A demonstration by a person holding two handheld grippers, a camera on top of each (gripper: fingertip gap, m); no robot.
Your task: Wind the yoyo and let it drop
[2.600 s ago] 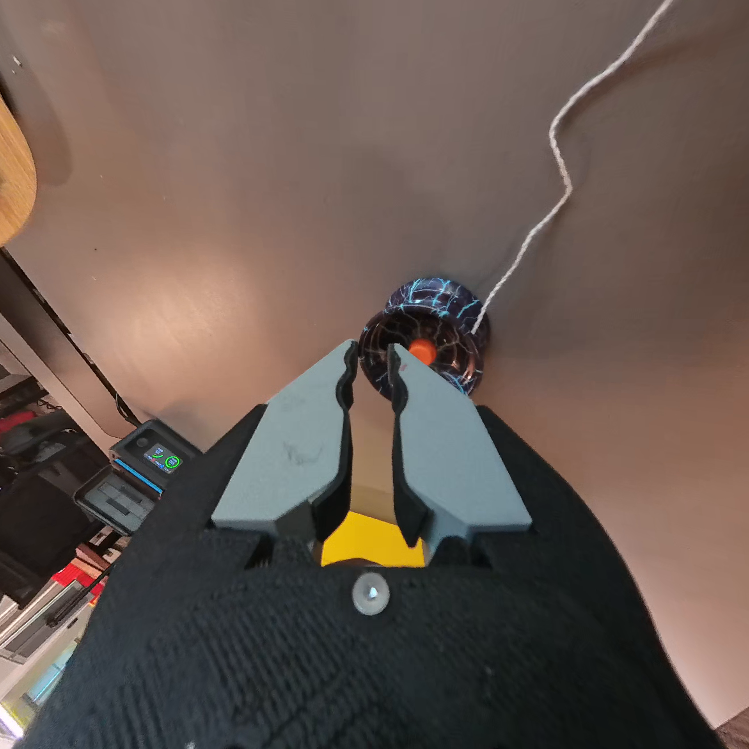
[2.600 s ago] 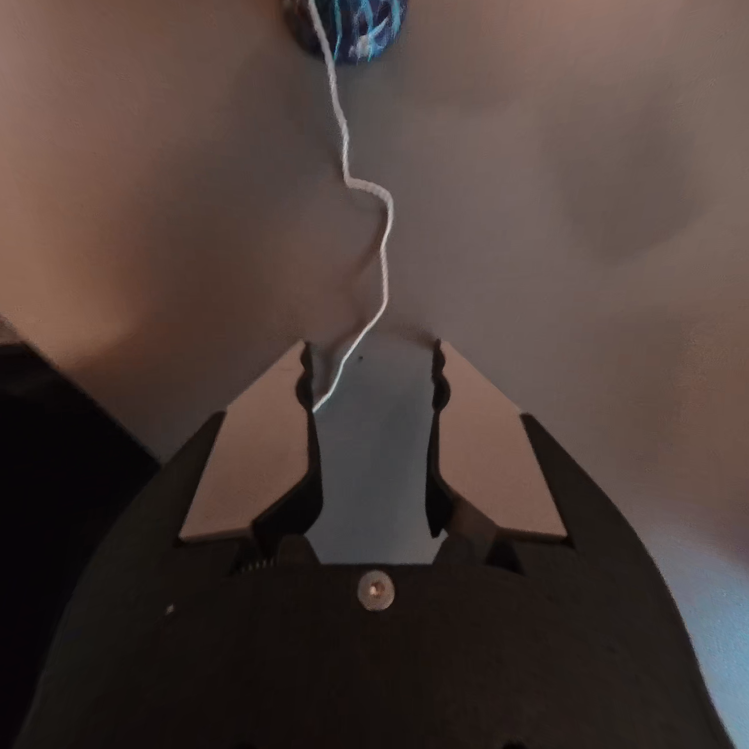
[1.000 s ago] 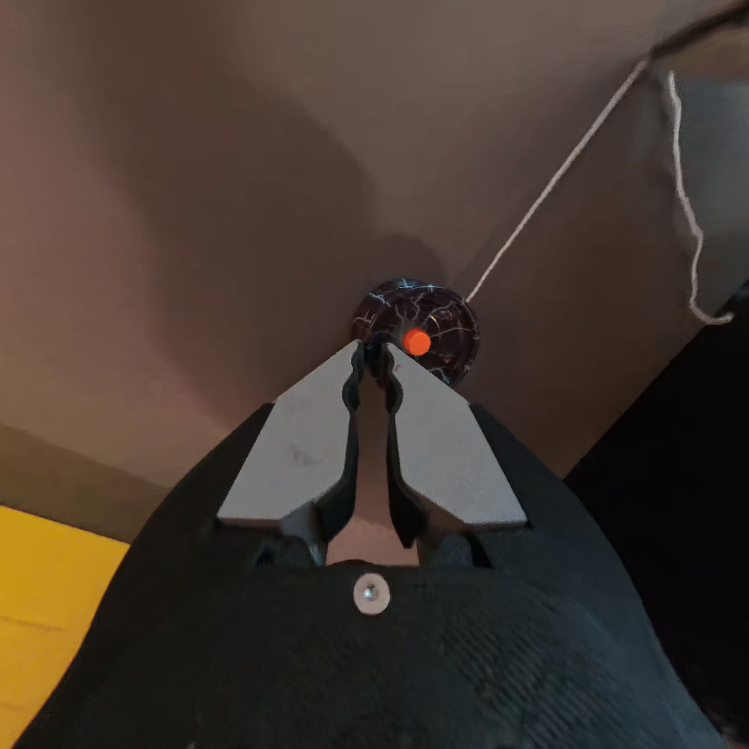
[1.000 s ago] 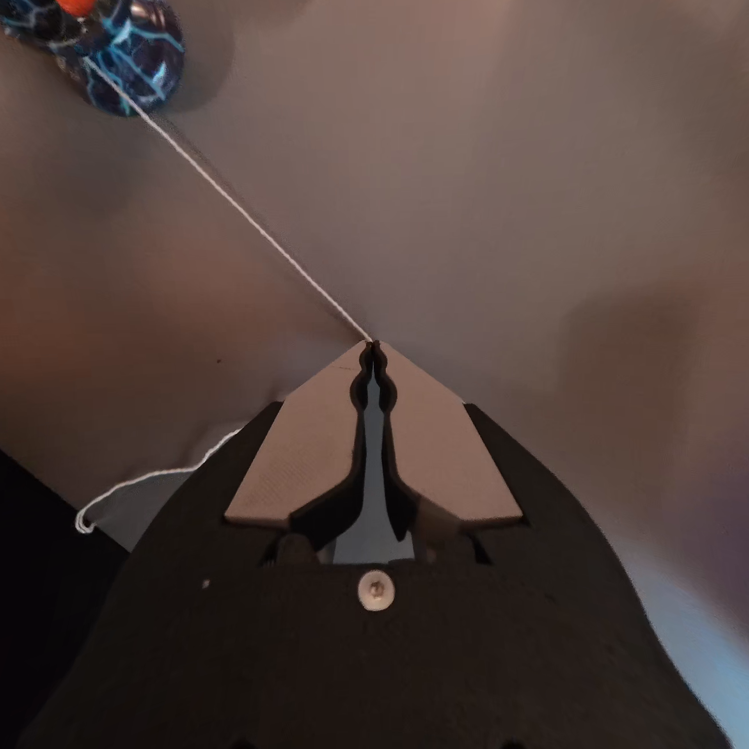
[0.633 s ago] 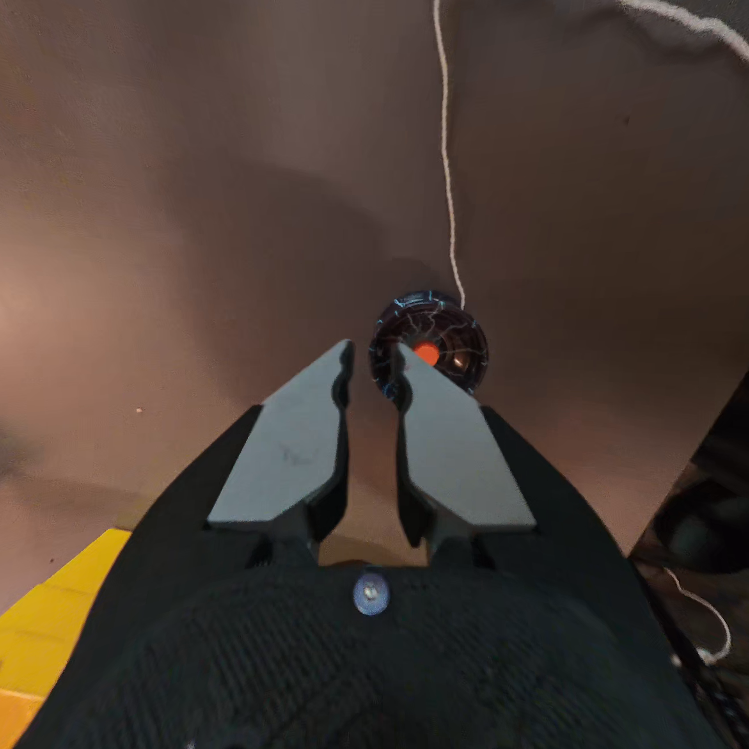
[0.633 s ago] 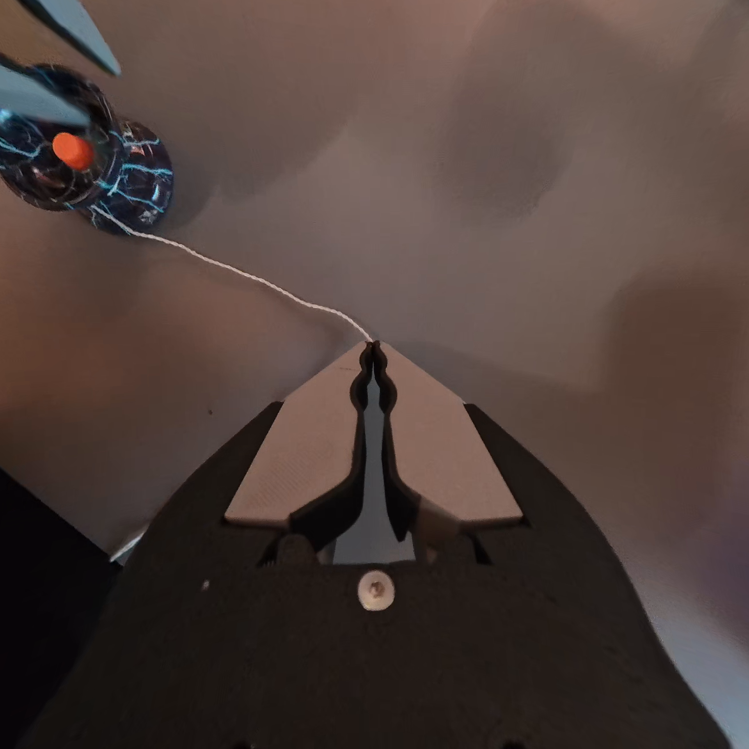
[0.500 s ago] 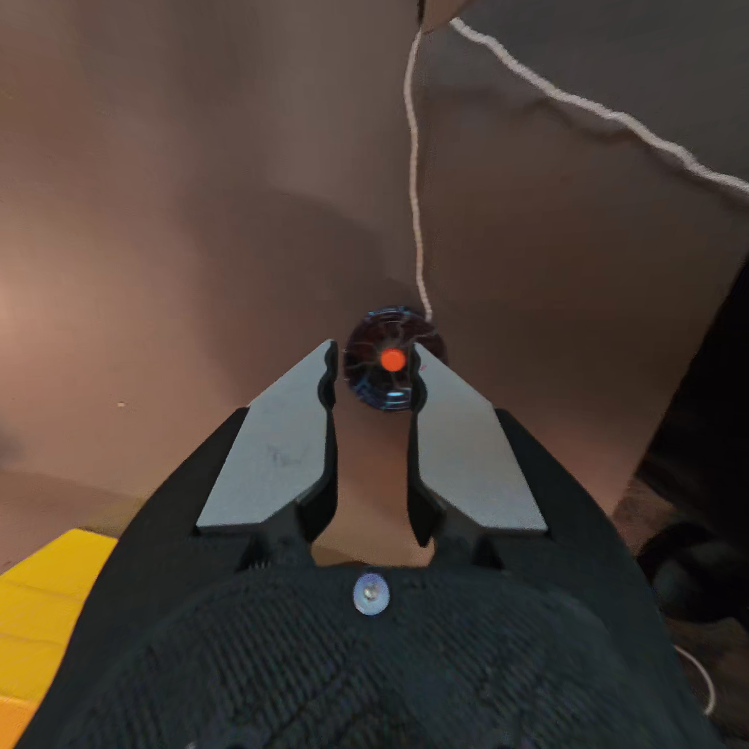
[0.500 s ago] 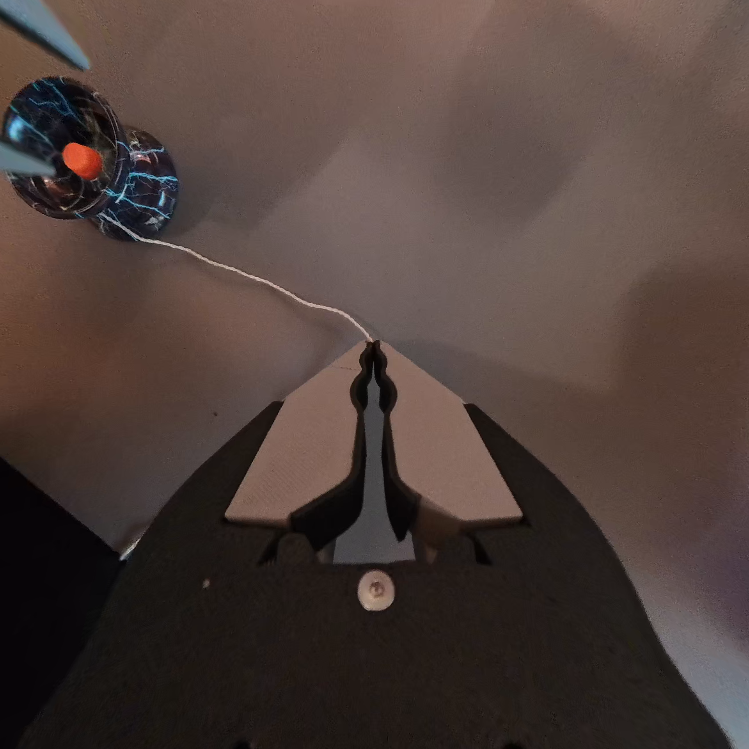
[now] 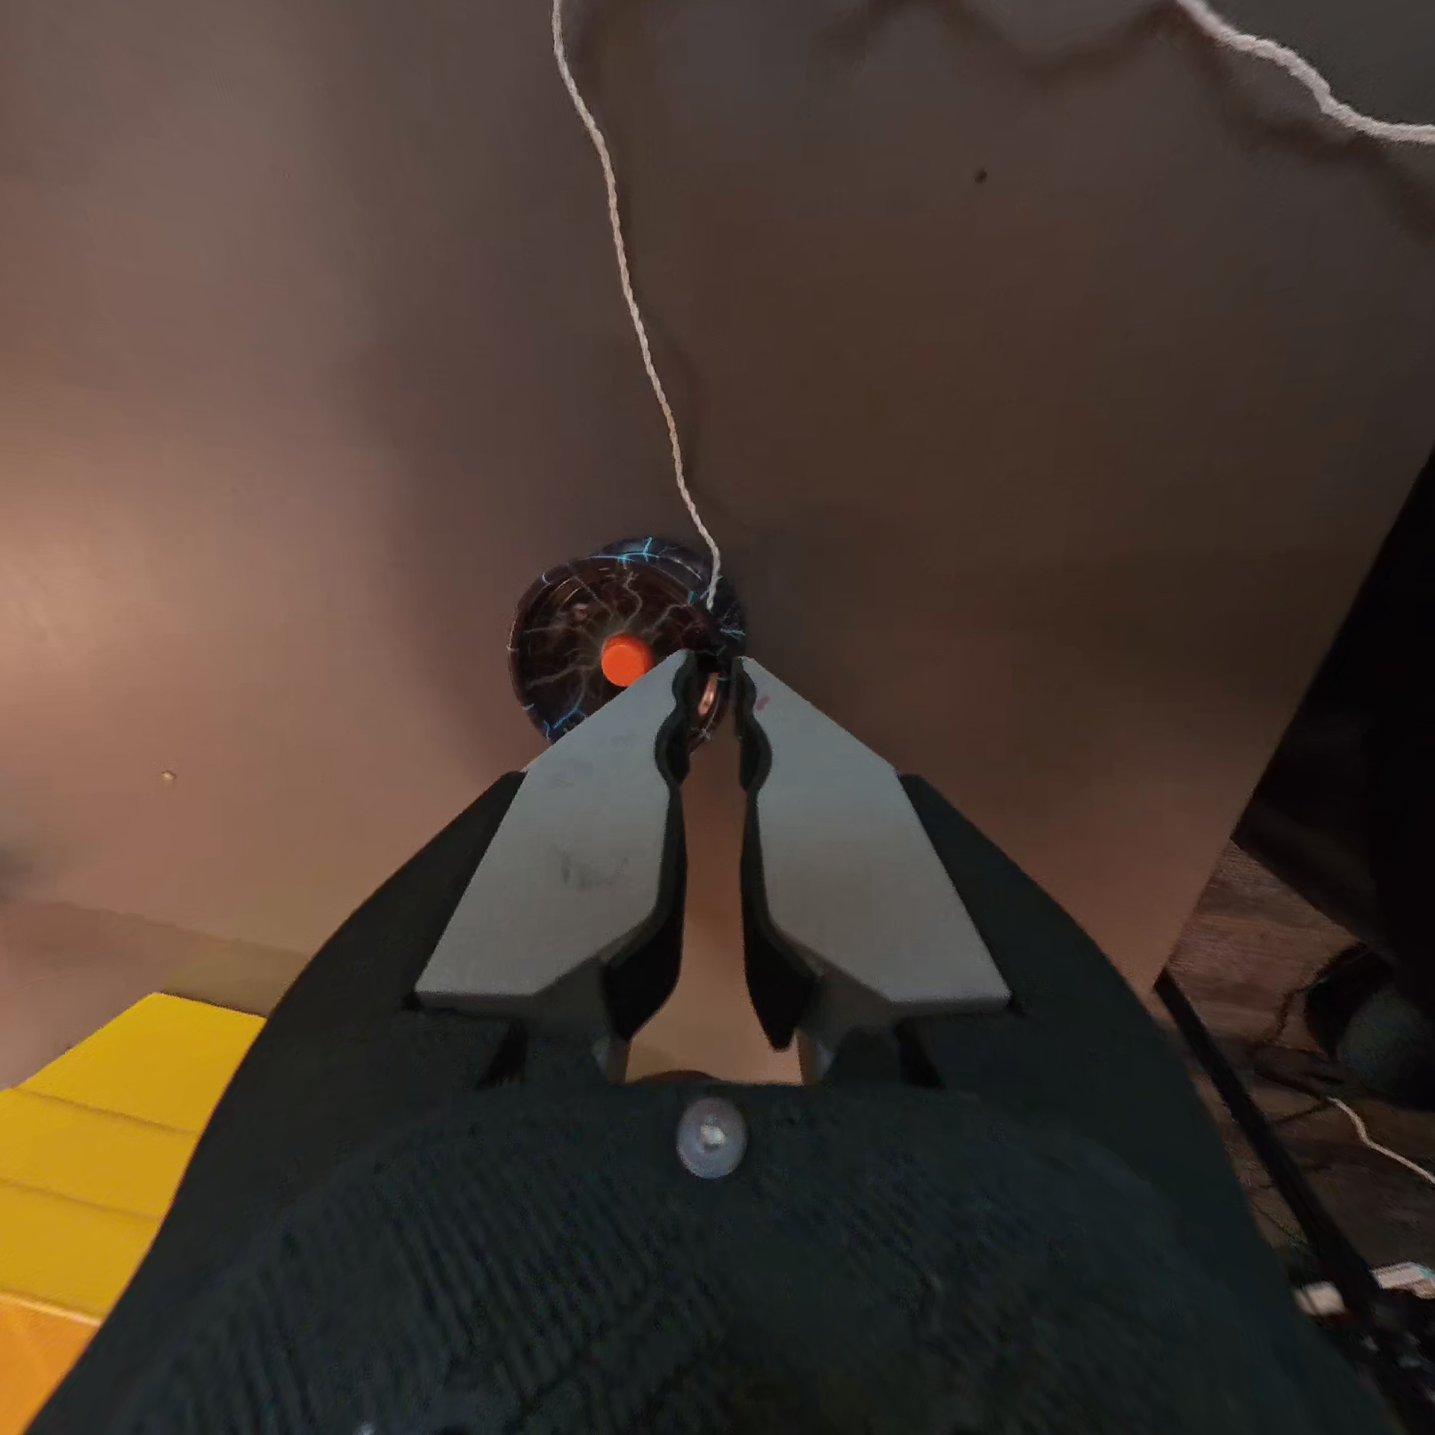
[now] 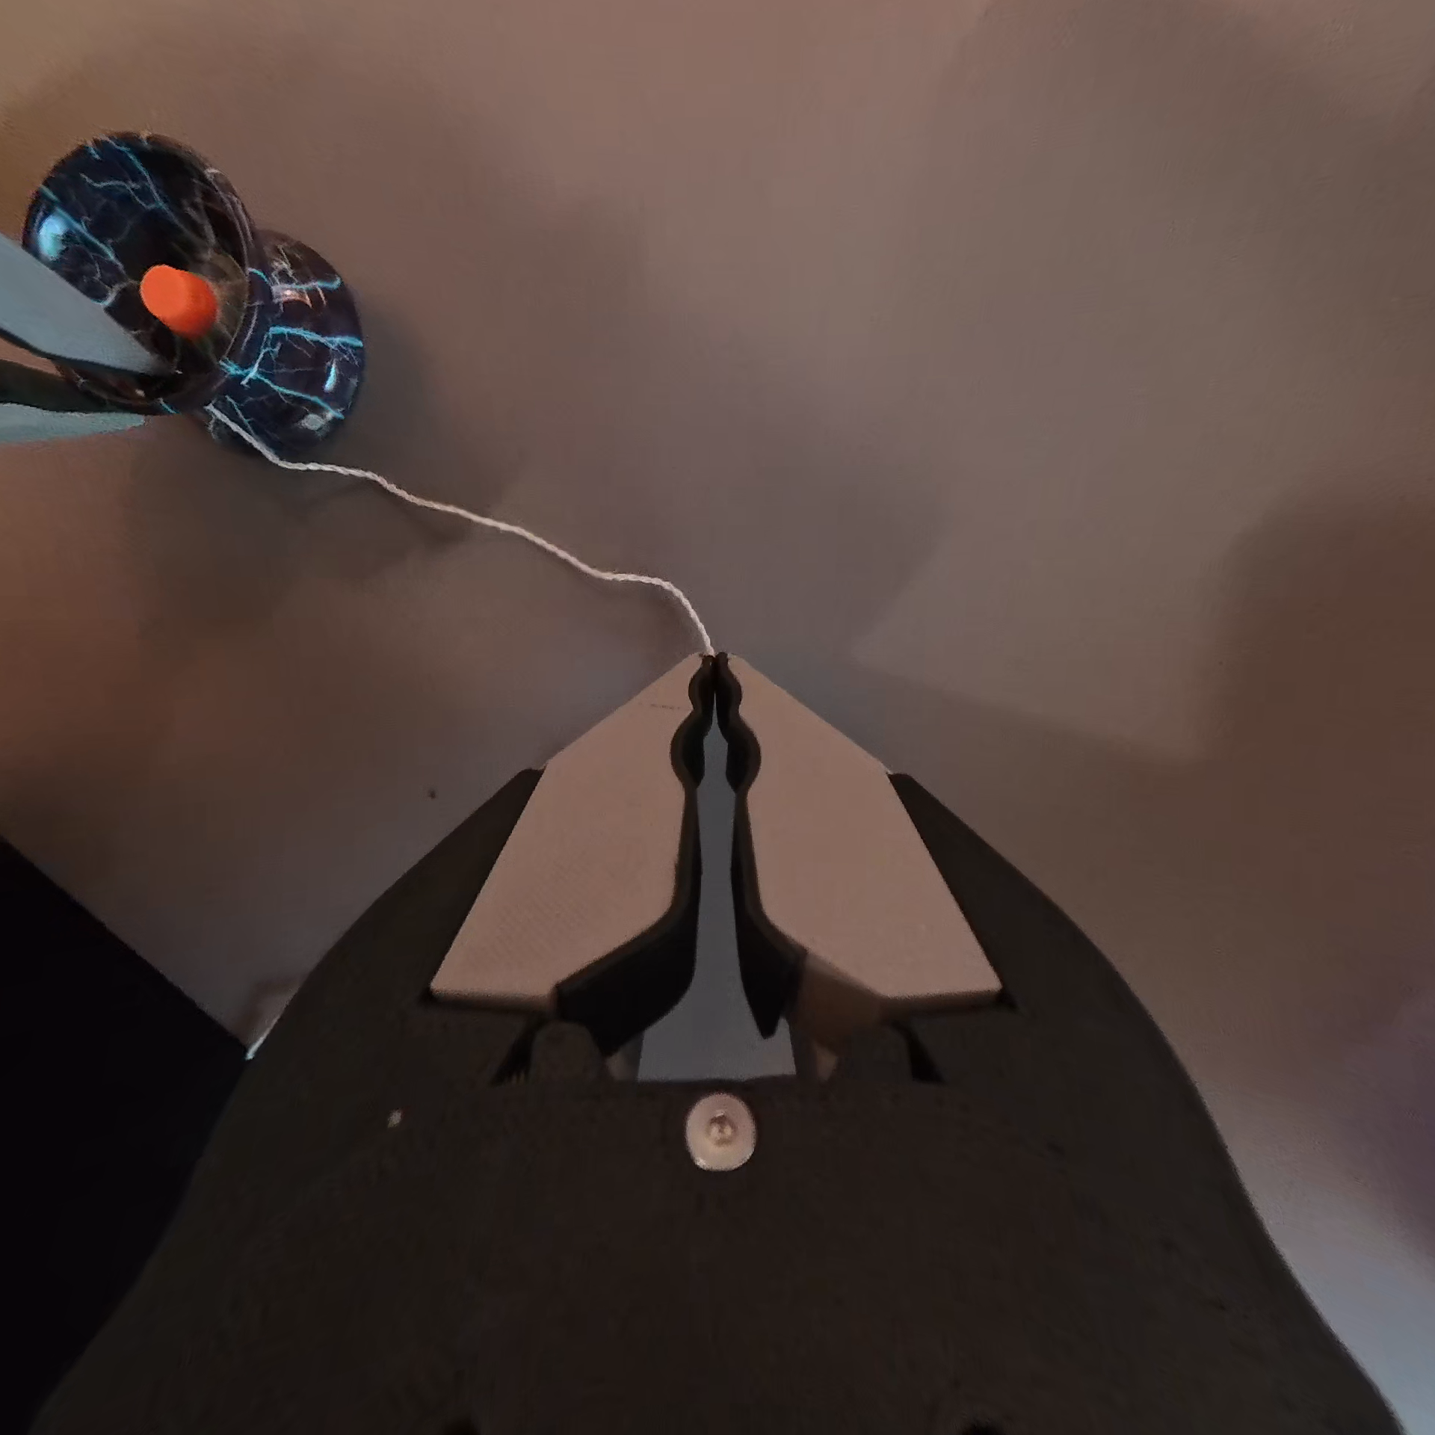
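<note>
Your left gripper (image 9: 710, 669) nips rim of glossy dark blue-veined plastic yoyo (image 9: 613, 633): hard, slippery, keep hold on rim. Right gripper (image 10: 714, 660) closed tight on thin white twisted string (image 10: 481, 522), limp, slack.

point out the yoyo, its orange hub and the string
yoyo (image 10: 303, 373), right wrist view, on the dark blue-veined half nearer the string.
orange hub (image 9: 625, 658), left wrist view, on the peg's round face.
string (image 10: 505, 528), right wrist view, on the slack stretch between yoyo and right claw.
</note>
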